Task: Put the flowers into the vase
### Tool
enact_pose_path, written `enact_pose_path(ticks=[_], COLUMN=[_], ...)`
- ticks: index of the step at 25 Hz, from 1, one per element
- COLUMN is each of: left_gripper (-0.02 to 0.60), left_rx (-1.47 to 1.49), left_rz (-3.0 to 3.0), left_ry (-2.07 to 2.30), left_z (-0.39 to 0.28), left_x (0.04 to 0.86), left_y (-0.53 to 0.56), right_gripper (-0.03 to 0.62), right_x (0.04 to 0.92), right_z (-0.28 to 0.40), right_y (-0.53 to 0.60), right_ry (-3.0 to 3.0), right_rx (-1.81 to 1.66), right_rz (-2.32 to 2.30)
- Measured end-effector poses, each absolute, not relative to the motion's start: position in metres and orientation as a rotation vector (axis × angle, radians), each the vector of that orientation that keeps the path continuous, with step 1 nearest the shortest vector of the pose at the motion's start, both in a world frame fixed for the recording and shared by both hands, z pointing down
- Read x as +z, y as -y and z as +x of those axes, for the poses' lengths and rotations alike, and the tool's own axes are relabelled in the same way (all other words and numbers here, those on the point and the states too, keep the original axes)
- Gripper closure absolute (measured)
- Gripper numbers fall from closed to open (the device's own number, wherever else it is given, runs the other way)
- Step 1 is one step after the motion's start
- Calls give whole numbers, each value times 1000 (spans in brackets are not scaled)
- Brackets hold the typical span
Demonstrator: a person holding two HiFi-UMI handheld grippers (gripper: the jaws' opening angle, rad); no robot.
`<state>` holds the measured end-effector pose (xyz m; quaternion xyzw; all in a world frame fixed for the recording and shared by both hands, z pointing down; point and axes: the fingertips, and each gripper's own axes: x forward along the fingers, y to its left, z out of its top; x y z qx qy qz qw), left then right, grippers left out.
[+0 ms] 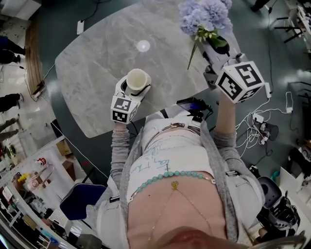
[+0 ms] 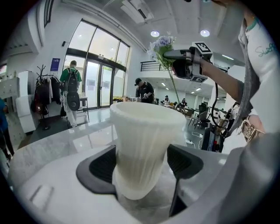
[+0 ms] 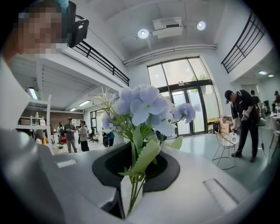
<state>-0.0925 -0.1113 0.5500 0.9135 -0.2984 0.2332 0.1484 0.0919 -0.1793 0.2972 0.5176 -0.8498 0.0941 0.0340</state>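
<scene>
Two loads are gripped: vase clamped by the left gripper at the table's front edge, flowers pinched by the right gripper.

Not much to read here, honestly. The person's white shirt has teal handwritten-style lettering across it, but it's too loopy and cut off to make out. A small blue sign just left of the glass doors is only a blur.
</scene>
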Motion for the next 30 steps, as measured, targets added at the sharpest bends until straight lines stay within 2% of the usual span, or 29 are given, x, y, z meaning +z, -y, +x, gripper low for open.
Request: enact_pose_path(ticks=[2, 10, 16, 30], left_gripper=[229, 233, 233, 233], left_rx=[672, 652, 651, 650], left_rz=[2626, 2622, 2628, 2613], left_ry=[875, 888, 890, 905], left_z=[-95, -116, -102, -88], left_x=[549, 563, 555, 556], left_y=[112, 122, 114, 109], right_gripper=[510, 510, 510, 511], right_x=[296, 311, 298, 294], right_z=[91, 57, 53, -16], right_y=[179, 195, 187, 184], right_ry=[2618, 2644, 2710, 2910], right_rx=[291, 308, 289, 258], right_rz=[1586, 1541, 1488, 1203])
